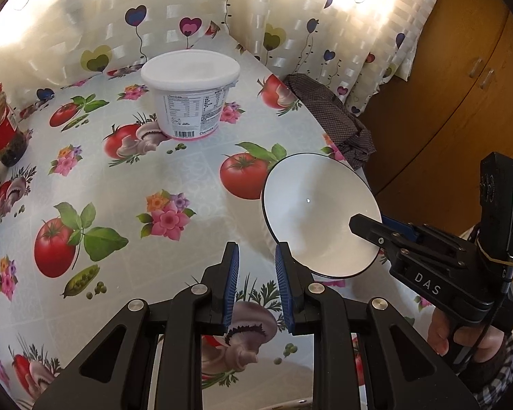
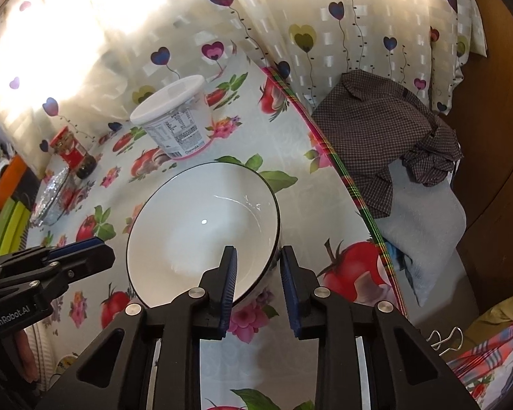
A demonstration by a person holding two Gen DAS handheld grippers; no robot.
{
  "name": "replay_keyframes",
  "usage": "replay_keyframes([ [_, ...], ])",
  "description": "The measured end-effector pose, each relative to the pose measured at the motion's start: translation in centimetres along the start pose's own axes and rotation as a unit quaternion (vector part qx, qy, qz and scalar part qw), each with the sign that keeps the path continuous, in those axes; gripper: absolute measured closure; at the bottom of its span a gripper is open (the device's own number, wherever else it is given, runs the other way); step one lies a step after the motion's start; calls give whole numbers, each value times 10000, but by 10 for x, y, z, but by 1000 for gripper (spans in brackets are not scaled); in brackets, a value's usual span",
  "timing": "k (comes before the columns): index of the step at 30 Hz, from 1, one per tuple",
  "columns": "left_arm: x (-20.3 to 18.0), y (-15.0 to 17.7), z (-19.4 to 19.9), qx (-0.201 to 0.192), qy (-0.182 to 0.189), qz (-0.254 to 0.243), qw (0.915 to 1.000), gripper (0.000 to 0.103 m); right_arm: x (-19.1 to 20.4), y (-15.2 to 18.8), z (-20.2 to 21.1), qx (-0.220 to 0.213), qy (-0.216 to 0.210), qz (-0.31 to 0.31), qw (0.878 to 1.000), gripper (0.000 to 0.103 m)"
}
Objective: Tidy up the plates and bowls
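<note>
A white bowl (image 1: 311, 205) (image 2: 195, 225) with a thin dark rim sits near the right edge of the table (image 1: 174, 177), which has a tomato-and-flower cloth. My right gripper (image 2: 258, 276) straddles the bowl's near rim, one finger inside and one outside, and its pads are shut on the wall. In the left wrist view the right gripper (image 1: 366, 229) reaches in from the right, held by a hand. My left gripper (image 1: 256, 280) hovers over bare tablecloth just left of the bowl, pads apart with nothing between them. The right wrist view shows the left gripper (image 2: 102, 254) at the left edge.
A white lidded tub (image 1: 191, 92) stands at the back of the table, and a red-lidded jar (image 1: 0, 119) at the far left. A dark checked cloth (image 2: 386, 136) lies past the table's right edge. Foil-wrapped glassware (image 2: 51, 198) is on the left, curtains behind.
</note>
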State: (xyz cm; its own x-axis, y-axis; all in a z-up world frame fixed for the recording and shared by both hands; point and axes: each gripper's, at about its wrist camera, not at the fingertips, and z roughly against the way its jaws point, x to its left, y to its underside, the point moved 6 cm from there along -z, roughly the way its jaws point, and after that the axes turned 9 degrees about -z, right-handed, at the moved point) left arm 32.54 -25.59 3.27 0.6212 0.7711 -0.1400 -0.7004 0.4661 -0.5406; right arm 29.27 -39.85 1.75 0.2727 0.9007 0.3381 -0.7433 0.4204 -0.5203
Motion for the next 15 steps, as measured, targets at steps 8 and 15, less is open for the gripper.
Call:
replay_keyframes([
  [8, 0, 2, -2, 11, 29, 15, 10000, 80, 3, 8, 3, 167, -236, 73, 9996, 83],
  [15, -1, 7, -4, 71, 19, 5, 10000, 80, 10, 20, 8, 285, -338, 226, 9988, 84],
])
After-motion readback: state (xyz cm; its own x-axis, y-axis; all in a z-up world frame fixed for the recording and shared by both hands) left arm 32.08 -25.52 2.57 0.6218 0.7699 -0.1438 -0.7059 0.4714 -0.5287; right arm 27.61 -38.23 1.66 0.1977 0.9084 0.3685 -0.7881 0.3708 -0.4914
